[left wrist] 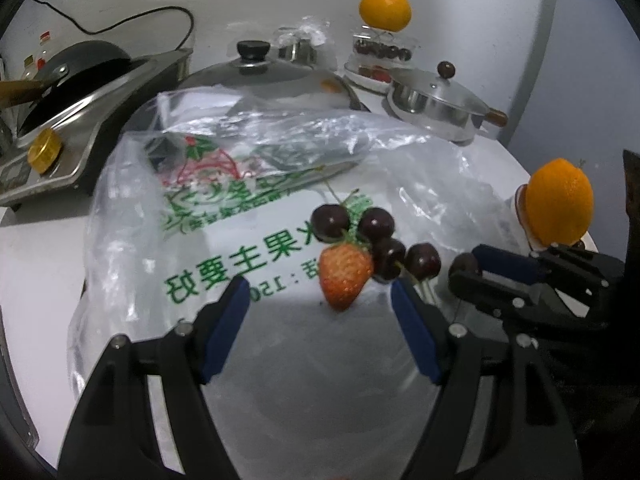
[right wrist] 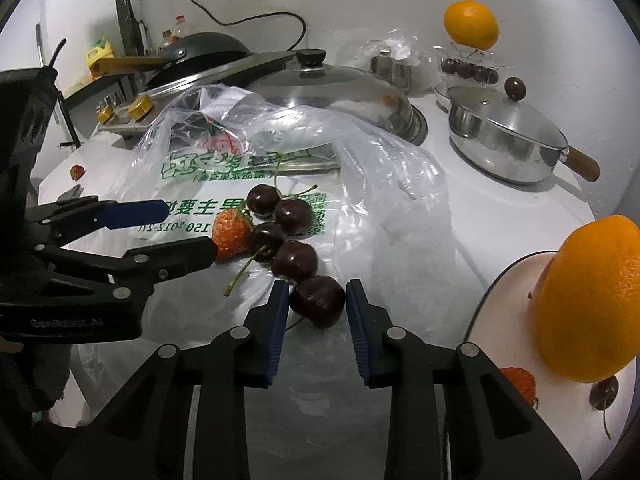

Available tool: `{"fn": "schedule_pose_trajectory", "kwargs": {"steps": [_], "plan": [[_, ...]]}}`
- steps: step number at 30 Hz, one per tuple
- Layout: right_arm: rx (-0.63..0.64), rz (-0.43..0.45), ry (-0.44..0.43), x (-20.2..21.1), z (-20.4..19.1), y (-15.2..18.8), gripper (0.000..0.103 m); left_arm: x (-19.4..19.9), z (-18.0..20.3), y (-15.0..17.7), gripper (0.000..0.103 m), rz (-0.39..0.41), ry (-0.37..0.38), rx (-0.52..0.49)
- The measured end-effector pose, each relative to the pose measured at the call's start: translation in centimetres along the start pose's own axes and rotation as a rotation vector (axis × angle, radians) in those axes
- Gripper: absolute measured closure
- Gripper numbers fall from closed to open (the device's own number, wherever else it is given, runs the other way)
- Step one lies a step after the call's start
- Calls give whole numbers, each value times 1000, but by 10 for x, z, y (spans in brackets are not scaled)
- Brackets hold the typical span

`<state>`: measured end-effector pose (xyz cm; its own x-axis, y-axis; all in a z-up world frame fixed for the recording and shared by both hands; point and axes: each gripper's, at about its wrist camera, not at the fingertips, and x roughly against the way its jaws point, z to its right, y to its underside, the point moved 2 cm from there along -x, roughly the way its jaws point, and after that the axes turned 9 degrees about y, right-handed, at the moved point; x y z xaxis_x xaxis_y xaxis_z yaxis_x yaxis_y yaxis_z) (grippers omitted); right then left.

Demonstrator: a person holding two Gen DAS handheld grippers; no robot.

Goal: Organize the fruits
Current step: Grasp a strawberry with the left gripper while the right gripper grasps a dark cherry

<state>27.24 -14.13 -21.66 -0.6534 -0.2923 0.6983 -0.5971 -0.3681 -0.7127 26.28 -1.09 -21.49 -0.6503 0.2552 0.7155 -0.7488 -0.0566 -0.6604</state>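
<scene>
A strawberry and several dark cherries lie on a clear plastic bag with green print. My left gripper is open, its fingers either side of the strawberry and just short of it. In the right wrist view my right gripper is open with its pads around the nearest cherry, gaps on both sides. The strawberry lies left of the cherry row. An orange, a strawberry and a cherry sit on a white plate at the right.
A large pot lid, a small steel pan with a lid, a stove with a black wok, and a far tiered stand with cherries and an orange stand behind. A lone strawberry lies far left.
</scene>
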Motion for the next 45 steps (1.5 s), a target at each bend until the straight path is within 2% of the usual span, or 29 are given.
{"fn": "schedule_pose_trajectory", "kwargs": {"steps": [15, 17, 18, 22, 27, 31, 35, 37, 45], "plan": [[-16, 13, -5, 2, 12, -2, 72, -13, -3, -9, 30, 22, 73, 49], [-18, 13, -5, 2, 12, -2, 72, -15, -3, -9, 35, 19, 95, 57], [-18, 13, -5, 2, 12, -3, 72, -16, -3, -9, 41, 17, 100, 56], [-17, 12, -2, 2, 13, -2, 72, -17, 0, -8, 51, 7, 108, 35], [-14, 10, 3, 2, 14, -2, 72, -17, 0, -5, 52, 11, 110, 19], [-9, 7, 9, 1, 13, -2, 72, -17, -2, -6, 60, 15, 144, 13], [-9, 6, 12, 1, 12, -2, 72, -16, -3, -6, 63, 17, 148, 0], [-8, 5, 14, 0, 11, -2, 72, -16, -3, -6, 69, 17, 145, -5], [-1, 3, 28, -1, 9, -3, 72, -12, -6, -2, 70, 20, 156, -9]]}}
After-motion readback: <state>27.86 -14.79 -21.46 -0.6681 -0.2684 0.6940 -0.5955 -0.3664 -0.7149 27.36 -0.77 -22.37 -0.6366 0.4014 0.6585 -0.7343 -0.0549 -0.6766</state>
